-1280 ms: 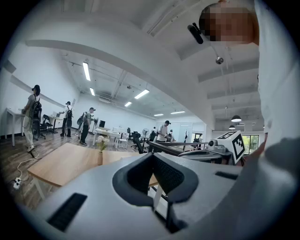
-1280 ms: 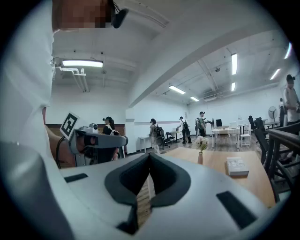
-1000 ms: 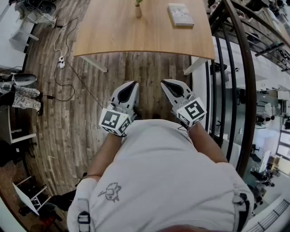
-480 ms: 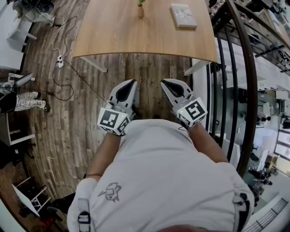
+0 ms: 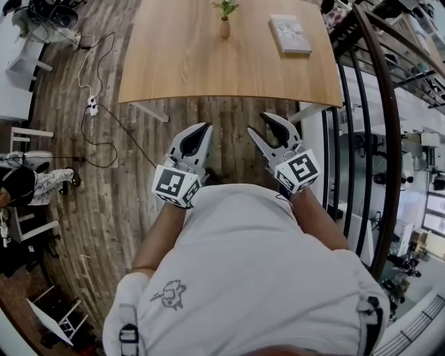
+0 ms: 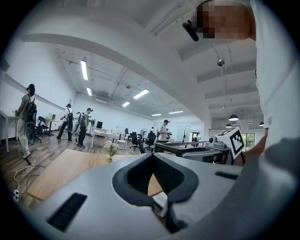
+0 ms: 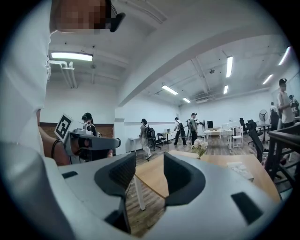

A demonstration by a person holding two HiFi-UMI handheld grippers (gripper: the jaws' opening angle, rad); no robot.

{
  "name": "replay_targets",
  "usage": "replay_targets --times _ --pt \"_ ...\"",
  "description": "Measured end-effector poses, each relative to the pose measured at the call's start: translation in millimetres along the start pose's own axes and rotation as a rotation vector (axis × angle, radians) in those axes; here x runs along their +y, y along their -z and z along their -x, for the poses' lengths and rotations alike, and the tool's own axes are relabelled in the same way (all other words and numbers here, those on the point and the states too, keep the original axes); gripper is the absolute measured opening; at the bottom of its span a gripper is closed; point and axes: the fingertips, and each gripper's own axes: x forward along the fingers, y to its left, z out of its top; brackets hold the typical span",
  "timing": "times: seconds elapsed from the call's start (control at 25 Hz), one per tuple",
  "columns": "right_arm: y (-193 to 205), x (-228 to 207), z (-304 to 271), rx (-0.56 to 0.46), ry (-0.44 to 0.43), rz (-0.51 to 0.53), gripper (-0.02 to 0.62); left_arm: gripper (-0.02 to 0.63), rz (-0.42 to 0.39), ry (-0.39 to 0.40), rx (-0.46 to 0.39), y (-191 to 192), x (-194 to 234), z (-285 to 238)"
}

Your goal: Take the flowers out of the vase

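Flowers [image 5: 224, 7]: seen in vase [image 5: 224, 29], top centre; none removed.
Left gripper [image 5: 206, 127]: held shut, empty.
Right gripper [image 5: 259, 123]: jaws being opened, empty.

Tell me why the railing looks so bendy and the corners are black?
In the head view, the wide lens probably bows the railing and the floor planks near the edges. In the left gripper view, the picture is a circle, so its corners stay black. In the right gripper view, the ceiling light glares plain white.
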Motion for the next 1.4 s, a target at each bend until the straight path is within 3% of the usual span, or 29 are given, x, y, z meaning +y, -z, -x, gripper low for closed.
replay_targets --times 0.44,0.8,1.4 --pt "-10 -5 -59 0.005 0.088 -0.025 0.196 0.005 0.000 0.078 0.009 -18 68 -6" --pt "-6 -34 -83 0.007 0.064 -0.042 0.198 0.005 0.001 0.055 0.009 -18 86 -32" --pt "-33 -221 -109 -0.004 -0.088 -0.023 0.198 0.005 -0.034 -0.162 0.009 -31 103 -177"
